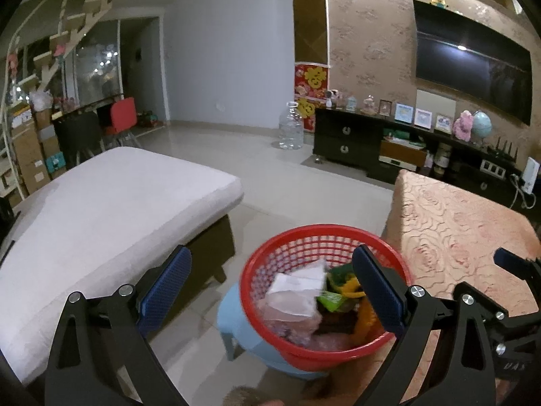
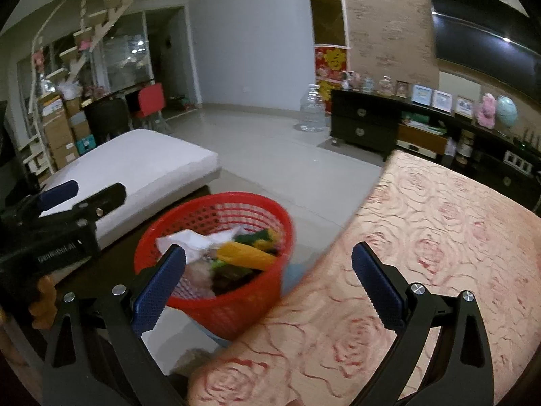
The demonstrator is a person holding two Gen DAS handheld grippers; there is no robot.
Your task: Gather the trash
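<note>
Hovering left gripper (image 1: 272,287): it is hanging above the floor and the near left part of the basket, pointing forward and slightly down; its blue fingers (image 1: 165,286) are standing wide apart with nothing between them.
Resting bed (image 1: 101,209): its pale mattress is lying to the left of the basket, apart from it.
Sitting basket (image 1: 304,233): the red mesh tub is sitting on a blue stool (image 1: 233,321), just beside the table's corner, and is holding trash (image 1: 297,287) of white paper, green and yellow wrappers.
Hovering right gripper (image 2: 268,269): it is hanging over the table's left edge, fingers (image 2: 375,279) spread wide and empty.
Lying table (image 2: 439,237): a rose-patterned cloth is covering it.
</note>
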